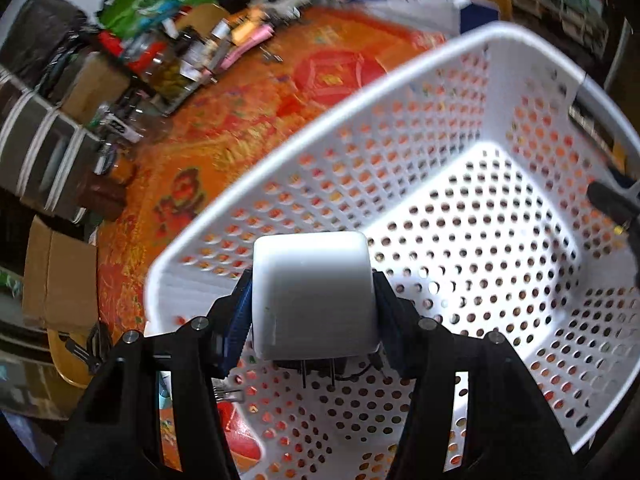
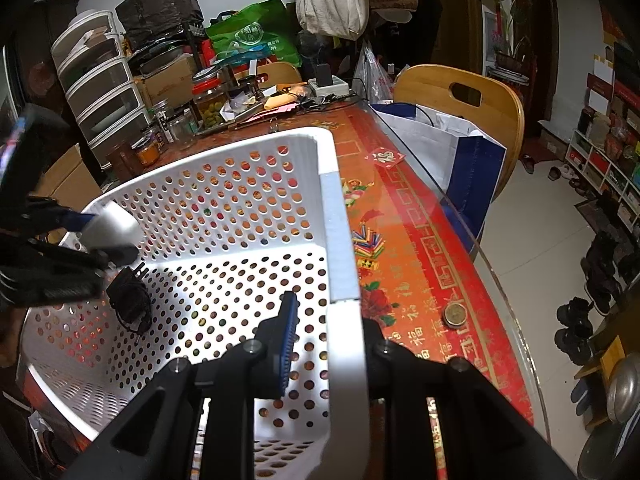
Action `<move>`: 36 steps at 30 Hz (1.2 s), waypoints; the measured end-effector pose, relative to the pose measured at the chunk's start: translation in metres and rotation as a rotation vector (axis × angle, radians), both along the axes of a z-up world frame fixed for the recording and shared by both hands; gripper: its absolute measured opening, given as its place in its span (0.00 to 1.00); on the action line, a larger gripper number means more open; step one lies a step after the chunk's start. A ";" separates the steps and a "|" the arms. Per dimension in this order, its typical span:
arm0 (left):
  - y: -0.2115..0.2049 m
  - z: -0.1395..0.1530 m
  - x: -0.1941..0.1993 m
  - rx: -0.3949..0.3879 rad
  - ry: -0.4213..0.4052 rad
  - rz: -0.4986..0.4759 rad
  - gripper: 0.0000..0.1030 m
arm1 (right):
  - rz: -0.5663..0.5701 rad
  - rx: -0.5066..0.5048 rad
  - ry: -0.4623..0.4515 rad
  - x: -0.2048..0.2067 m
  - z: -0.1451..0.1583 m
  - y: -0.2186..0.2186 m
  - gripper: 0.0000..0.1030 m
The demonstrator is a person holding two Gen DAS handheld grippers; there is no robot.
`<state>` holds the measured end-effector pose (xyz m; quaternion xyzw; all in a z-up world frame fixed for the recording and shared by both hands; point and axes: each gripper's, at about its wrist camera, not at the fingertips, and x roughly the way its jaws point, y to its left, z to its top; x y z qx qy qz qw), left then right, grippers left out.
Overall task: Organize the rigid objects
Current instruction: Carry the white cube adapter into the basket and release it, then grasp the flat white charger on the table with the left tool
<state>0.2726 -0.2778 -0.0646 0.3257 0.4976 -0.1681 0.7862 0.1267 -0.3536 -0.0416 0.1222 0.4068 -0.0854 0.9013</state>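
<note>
Now the left gripper [image 1: 314,300] is clamped on the white block [image 1: 314,294], poised above the white basket [image 1: 400,80] on the tabletop [image 2: 420,240]. Right gripper [image 2: 326,344] pinches the basket's rim. Best to lower well inside, beside the black adapter [image 2: 130,300], before releasing.

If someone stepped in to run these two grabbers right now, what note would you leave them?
Left gripper: shut on a white block, held over the white basket.
Right gripper: clamped on the basket's rim, steadying it.
In the basket: one black plug with its cord.
Done: plug is in.
Left: lower and release the block; a coin-like disc lies on the tablecloth beside the basket, probably next.
</note>
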 end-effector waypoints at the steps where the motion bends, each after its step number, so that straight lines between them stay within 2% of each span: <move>1: -0.006 -0.010 0.002 0.019 0.043 -0.012 0.52 | 0.000 0.001 0.000 0.000 0.000 0.000 0.19; 4: -0.015 -0.029 0.007 0.042 0.150 -0.035 0.52 | 0.000 0.002 0.000 0.000 0.000 0.000 0.19; 6: -0.021 -0.043 0.006 0.090 0.185 -0.058 0.52 | 0.000 0.007 -0.003 0.000 0.000 -0.001 0.19; 9: -0.023 -0.053 0.009 0.121 0.223 -0.059 0.53 | -0.001 0.009 -0.002 0.000 0.000 -0.002 0.19; 11: -0.023 -0.051 0.011 0.127 0.201 -0.059 0.56 | -0.003 0.007 -0.001 -0.001 0.000 -0.002 0.19; 12: -0.023 -0.046 0.010 0.127 0.160 -0.056 0.65 | -0.005 0.006 -0.001 -0.001 0.000 -0.002 0.19; 13: -0.019 -0.038 0.012 0.116 0.116 -0.053 0.68 | -0.005 0.005 0.000 0.000 0.001 -0.002 0.19; 14: -0.017 -0.030 0.011 0.096 0.073 -0.052 0.76 | -0.006 0.006 0.000 -0.001 0.000 -0.002 0.19; 15: -0.010 -0.015 0.009 0.047 0.024 -0.047 0.79 | -0.007 0.006 0.001 -0.001 0.000 -0.002 0.19; 18: 0.028 0.028 0.002 -0.165 -0.021 0.003 0.82 | -0.008 0.001 0.006 -0.001 0.000 0.000 0.19; 20: 0.070 0.056 -0.010 -0.273 -0.069 0.035 0.87 | -0.007 -0.001 0.009 -0.001 0.000 -0.001 0.19; 23: 0.151 0.080 -0.030 -0.362 -0.183 0.125 1.00 | -0.008 -0.007 0.011 -0.001 0.000 -0.001 0.19; 24: 0.183 0.080 -0.036 -0.381 -0.214 0.178 1.00 | -0.009 -0.010 0.013 -0.001 0.001 0.000 0.19; 27: 0.258 0.062 -0.043 -0.399 -0.221 0.341 1.00 | -0.008 -0.017 0.013 0.000 0.000 0.000 0.19; 28: 0.290 0.044 -0.040 -0.406 -0.194 0.433 1.00 | -0.009 -0.017 0.011 -0.001 0.000 0.000 0.19; 30: 0.321 0.015 -0.035 -0.427 -0.134 0.512 1.00 | -0.008 -0.016 0.008 -0.001 0.000 -0.001 0.19; 33: 0.354 -0.031 -0.028 -0.464 -0.026 0.580 0.99 | -0.008 -0.017 0.007 -0.001 0.000 -0.001 0.19; 36: 0.350 -0.052 -0.030 -0.477 -0.005 0.568 0.99 | -0.005 -0.019 0.010 -0.001 0.000 -0.002 0.19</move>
